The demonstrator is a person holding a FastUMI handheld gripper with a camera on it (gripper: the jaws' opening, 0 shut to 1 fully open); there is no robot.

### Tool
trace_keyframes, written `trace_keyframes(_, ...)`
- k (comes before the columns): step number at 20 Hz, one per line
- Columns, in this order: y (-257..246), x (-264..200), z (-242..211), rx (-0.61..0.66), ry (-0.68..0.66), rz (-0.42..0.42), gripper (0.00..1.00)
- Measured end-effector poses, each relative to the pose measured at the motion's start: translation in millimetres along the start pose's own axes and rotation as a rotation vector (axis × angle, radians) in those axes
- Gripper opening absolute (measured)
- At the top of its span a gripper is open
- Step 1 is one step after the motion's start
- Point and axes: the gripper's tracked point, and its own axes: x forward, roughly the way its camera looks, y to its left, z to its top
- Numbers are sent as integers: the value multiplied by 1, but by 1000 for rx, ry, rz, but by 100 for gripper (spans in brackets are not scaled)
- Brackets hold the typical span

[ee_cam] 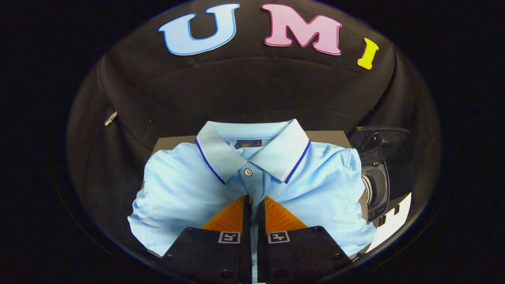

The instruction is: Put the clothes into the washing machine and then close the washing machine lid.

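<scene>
A light blue polo shirt [185, 185] with a blue-trimmed collar lies spread on a brown tabletop [327, 136], collar away from me. My gripper [253, 199] is down on the shirt's button placket, just below the collar button. Its fingers [229, 217] are drawn almost together, with a thin strip of the blue fabric pinched in the narrow gap between them. To the right of the shirt stands the small washing machine [376, 189]. Its dark lid [380, 142] is raised, and part of its round opening shows past the shirt's right sleeve.
Black cloth walls close in behind and to both sides of the table. The washer's white body [394, 219] sits close to the table's right edge. A small grey clip [111, 118] hangs on the left wall.
</scene>
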Motion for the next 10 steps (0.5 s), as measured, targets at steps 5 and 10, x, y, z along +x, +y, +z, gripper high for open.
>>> trace_keyframes(5, 1, -1, 4, -47, -94, 7, 6)
trace_keyframes(10, 4, -25, 20, -24, -260, 45, 6)
